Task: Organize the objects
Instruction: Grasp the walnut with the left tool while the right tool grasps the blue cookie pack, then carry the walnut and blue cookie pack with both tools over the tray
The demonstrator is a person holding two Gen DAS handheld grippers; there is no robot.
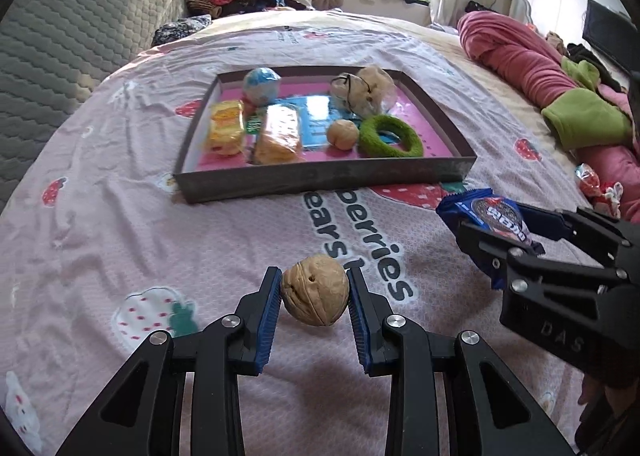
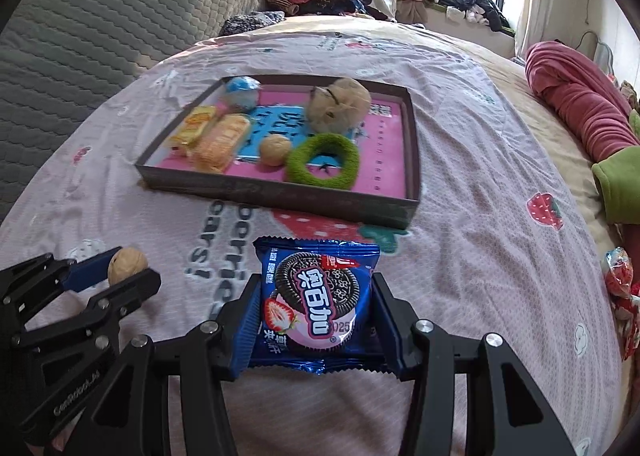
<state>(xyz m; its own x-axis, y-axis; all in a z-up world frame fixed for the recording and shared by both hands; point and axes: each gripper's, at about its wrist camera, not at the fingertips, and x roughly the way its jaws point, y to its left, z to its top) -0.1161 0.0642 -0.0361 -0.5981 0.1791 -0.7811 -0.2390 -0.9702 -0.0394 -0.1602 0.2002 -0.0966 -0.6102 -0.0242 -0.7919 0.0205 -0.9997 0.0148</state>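
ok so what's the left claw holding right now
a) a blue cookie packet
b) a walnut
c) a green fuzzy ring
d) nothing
b: the left claw is shut on a walnut, pinched between its blue pads; the blue cookie packet sits in the right claw, and the green fuzzy ring lies in the tray.

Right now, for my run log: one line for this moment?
left gripper: holds walnut | right gripper: holds cookie packet | tray: ahead
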